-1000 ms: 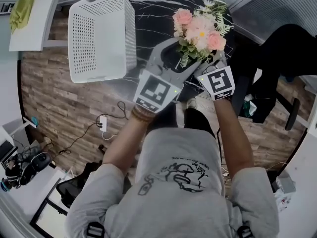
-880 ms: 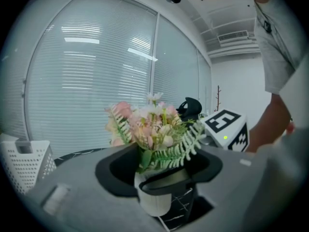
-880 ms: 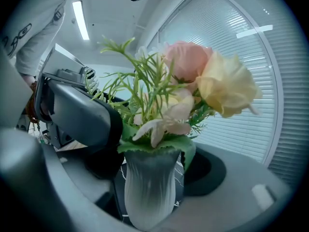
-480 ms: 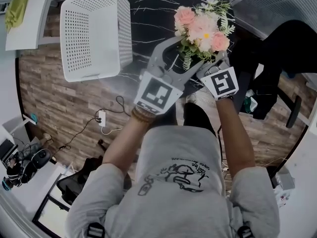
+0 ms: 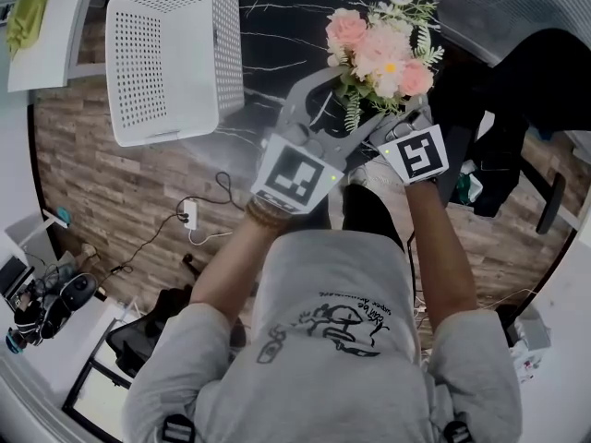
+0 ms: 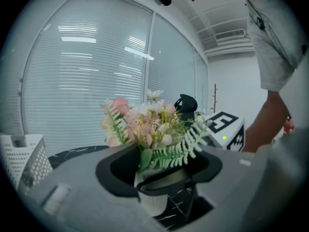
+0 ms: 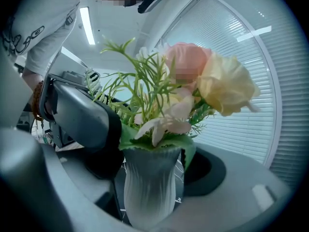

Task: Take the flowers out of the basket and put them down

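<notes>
Upper left of the head view: a white perforated basket [image 5: 166, 53] stands on the black marbled tabletop [image 5: 277, 26], well apart from the flowers. Centre: the left gripper [image 6: 161, 175] has its jaws part open and closed on the white ribbed vase [image 6: 153, 204] just under the foliage, and the pink and cream flowers [image 5: 383, 49] rise from it over the tabletop at the upper right; whether the vase rests on the tabletop cannot be told. Right: the right gripper [image 7: 154, 170], jaws set wider, clasps the same vase from the opposite side.
</notes>
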Action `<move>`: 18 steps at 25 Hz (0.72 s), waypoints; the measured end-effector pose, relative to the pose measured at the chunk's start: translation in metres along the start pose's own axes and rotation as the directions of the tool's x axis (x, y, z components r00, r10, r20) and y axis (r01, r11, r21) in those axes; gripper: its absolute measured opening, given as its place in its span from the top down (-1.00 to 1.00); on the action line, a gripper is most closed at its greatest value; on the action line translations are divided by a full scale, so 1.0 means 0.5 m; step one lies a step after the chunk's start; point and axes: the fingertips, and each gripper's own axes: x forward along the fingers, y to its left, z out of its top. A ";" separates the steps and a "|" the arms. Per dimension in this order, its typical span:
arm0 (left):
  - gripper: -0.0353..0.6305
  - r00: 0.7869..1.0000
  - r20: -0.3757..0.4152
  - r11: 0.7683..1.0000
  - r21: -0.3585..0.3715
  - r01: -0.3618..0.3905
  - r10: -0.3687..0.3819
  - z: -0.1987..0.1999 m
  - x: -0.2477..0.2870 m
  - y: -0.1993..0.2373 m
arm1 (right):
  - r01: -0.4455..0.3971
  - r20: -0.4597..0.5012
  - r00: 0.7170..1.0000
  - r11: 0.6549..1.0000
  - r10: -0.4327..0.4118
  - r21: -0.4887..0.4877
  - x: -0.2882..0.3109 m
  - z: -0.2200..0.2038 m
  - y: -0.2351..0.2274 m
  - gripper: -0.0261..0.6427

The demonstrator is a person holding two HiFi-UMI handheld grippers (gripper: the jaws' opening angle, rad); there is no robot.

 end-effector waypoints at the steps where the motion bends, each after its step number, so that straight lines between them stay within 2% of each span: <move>1: 0.08 1.000 -0.001 1.000 0.001 0.003 -0.003 0.000 0.000 -0.003 | 0.001 0.001 1.000 1.000 -0.001 0.000 -0.003 -0.001 0.001 -0.19; 18: 0.09 1.000 -0.024 1.000 -0.004 0.017 -0.017 -0.007 -0.006 -0.037 | -0.001 -0.019 1.000 1.000 0.001 0.019 -0.031 -0.015 0.003 -0.19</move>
